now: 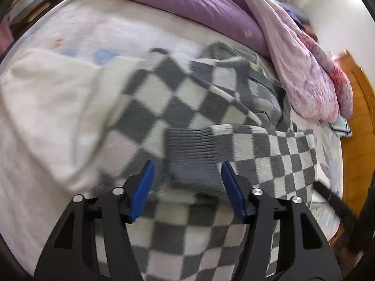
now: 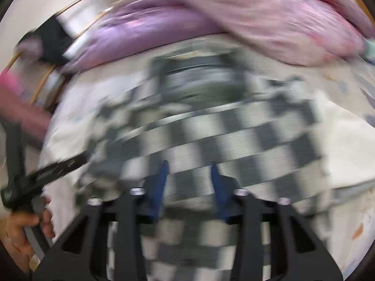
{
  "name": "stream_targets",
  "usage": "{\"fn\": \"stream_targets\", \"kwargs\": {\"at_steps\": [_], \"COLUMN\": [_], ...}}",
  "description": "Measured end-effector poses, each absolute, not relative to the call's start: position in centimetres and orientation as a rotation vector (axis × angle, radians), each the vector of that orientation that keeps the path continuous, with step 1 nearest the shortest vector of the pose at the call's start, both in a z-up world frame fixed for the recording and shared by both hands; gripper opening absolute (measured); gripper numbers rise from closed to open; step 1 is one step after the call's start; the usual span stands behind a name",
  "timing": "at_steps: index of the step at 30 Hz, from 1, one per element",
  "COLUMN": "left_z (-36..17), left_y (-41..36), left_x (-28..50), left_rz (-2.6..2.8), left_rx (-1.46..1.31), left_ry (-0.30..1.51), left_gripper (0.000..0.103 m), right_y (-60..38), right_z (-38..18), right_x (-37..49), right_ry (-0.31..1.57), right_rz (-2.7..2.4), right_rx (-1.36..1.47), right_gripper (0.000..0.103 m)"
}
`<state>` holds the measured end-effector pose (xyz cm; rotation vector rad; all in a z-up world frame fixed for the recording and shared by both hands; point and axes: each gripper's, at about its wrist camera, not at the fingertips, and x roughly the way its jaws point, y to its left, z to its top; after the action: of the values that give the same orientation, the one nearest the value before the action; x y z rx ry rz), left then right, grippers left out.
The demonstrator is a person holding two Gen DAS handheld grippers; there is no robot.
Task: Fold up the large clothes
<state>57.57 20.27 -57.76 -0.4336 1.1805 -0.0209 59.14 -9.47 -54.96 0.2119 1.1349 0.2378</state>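
Observation:
A grey-and-white checkered sweater (image 1: pixel 178 98) lies spread on the bed. One sleeve with a ribbed grey cuff (image 1: pixel 192 154) is folded across its body. My left gripper (image 1: pixel 187 173) is open, its blue fingers on either side of that cuff, not closed on it. In the blurred right wrist view the same sweater (image 2: pixel 234 131) fills the middle. My right gripper (image 2: pixel 189 171) is open just above the checkered cloth and holds nothing. The left gripper's handle and the hand on it (image 2: pixel 23 224) show at the left edge.
A purple and pink quilt (image 1: pixel 211 9) is bunched along the far side of the bed. A white cloth (image 1: pixel 46 107) lies left of the sweater. A wooden headboard (image 1: pixel 358 107) stands at the right, with a folded light cloth (image 1: pixel 341 127) beside it.

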Motion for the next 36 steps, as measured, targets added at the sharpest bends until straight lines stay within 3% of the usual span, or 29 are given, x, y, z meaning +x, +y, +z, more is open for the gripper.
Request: {"fn": "stream_targets", "kwargs": {"at_steps": [2,7,13,16,19,22,23,30,36], "left_z": [-58.9,-62.4,-64.2,-62.9,-60.7,-59.1,-58.9,-61.6,-65.2], "left_y": [18.5,15.5,14.0,14.6,17.1,21.5,22.7,28.9,27.5], "left_x": [59.1,61.6,63.0,63.4,64.1,66.2,66.9,74.6,78.4], "left_rz": [-0.043,-0.058,-0.063,-0.093,-0.090,-0.014,0.010,0.119,0.080], "left_rx": [-0.399,-0.292,-0.238,-0.284,-0.345,-0.381,-0.393,-0.396,-0.337], "left_ry": [1.218,1.296,1.333,1.327,1.279,1.238,1.233,1.315,1.436], "left_gripper": [0.062,0.062,0.066,0.067,0.068,0.068,0.068,0.068,0.067], "right_y": [-12.8,-19.8,-24.0,-24.3,-24.3,-25.0,-25.3,-25.8,-26.0], "right_z": [-56.0,-62.2,-67.0,-65.6,-62.0,-59.0,-58.3,-60.5,-64.2], "right_x": [61.1,63.8,65.0,65.7,66.4,68.6,69.8,77.5,80.3], "right_ry": [1.163,1.332,1.428,1.471,1.423,1.345,1.322,1.394,1.501], "right_rz": [0.157,0.011,-0.010,-0.001,0.048,0.052,0.040,-0.016,-0.045], "right_rx": [0.254,0.242,0.403,0.440,0.433,0.415,0.388,0.365,0.414], "right_gripper": [0.009,0.000,0.000,0.000,0.008,0.038,0.042,0.048,0.049]}}
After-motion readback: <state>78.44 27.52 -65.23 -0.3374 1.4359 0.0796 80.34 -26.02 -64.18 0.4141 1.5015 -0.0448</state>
